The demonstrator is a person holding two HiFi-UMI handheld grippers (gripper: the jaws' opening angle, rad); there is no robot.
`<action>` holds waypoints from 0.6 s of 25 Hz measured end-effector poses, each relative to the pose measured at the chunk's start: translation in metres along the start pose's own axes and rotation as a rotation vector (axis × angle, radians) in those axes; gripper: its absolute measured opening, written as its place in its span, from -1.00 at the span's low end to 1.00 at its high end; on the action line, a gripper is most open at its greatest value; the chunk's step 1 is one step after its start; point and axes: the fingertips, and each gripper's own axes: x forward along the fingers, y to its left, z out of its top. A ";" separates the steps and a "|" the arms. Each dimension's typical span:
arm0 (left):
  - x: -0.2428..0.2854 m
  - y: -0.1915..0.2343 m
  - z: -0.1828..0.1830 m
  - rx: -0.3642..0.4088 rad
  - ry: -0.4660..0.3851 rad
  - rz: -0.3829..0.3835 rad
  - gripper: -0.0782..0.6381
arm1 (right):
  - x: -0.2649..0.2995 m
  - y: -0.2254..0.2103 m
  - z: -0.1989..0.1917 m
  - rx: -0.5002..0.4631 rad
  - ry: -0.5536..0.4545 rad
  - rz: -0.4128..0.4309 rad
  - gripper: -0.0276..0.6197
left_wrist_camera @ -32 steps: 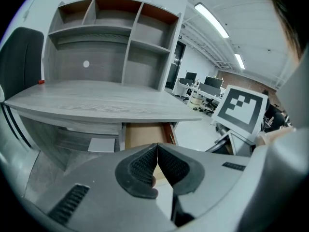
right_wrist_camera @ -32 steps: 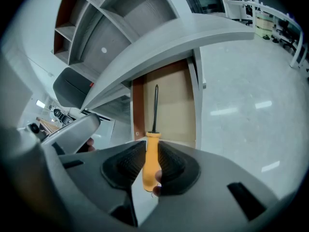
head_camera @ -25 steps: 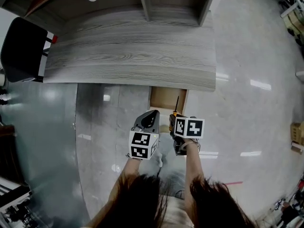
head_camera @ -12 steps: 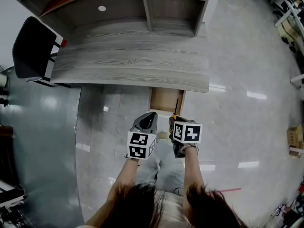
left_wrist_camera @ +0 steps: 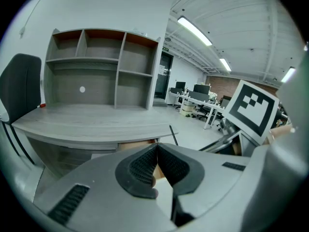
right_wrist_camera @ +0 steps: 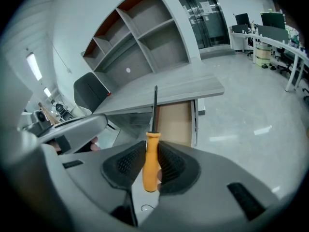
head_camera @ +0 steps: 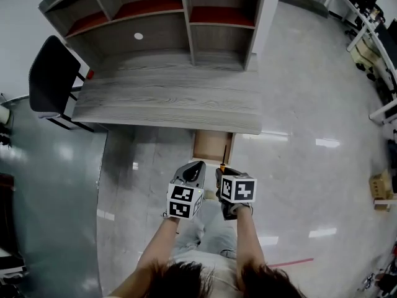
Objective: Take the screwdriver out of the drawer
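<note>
The screwdriver (right_wrist_camera: 151, 170) is out of the drawer (right_wrist_camera: 176, 122) and in my right claw (right_wrist_camera: 152, 149), whose two ribbed pads are clamped on the orange handle from either side. The handle stands upright between them, and the thin dark shaft rises clear of the jaws, its tip lying over the front edge of the counter (right_wrist_camera: 188, 88) in the right gripper view.

In the head view the screwdriver (head_camera: 224, 157) points away from me, with the shaft lying over the right side of the drawer (head_camera: 211, 146). The drawer stands pulled out beneath the counter (head_camera: 167, 101), showing its bare tan bottom.

My left claw (left_wrist_camera: 155, 151) is just beside the right one, apart from it. Its pads are pressed together at the tips, with nothing gripped between them. From the left gripper view I see the screwdriver's shaft (left_wrist_camera: 173, 134) slanting up to the right of my jaws, and the right claw's marker cube (left_wrist_camera: 251, 110) beyond it. In the head view the left claw (head_camera: 194, 169) and the right claw (head_camera: 222, 176) hang side by side over the glossy grey floor (head_camera: 298, 166), in front of the drawer.

A grey shelf unit (head_camera: 186, 23) with open compartments stands along the back of the counter. A dark chair (head_camera: 53, 73) sits at the counter's left end. Far off to the right are white office desks (head_camera: 372, 17).
</note>
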 end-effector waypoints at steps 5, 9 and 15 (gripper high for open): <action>-0.011 -0.012 0.012 0.029 -0.025 -0.028 -0.73 | -0.018 0.007 0.004 -0.019 -0.036 -0.014 -0.62; -0.025 -0.020 0.021 0.052 -0.039 -0.053 -0.73 | -0.035 0.015 0.006 -0.042 -0.063 -0.031 -0.62; -0.049 -0.026 0.032 0.070 -0.083 -0.054 -0.73 | -0.056 0.030 0.007 -0.106 -0.106 -0.046 -0.62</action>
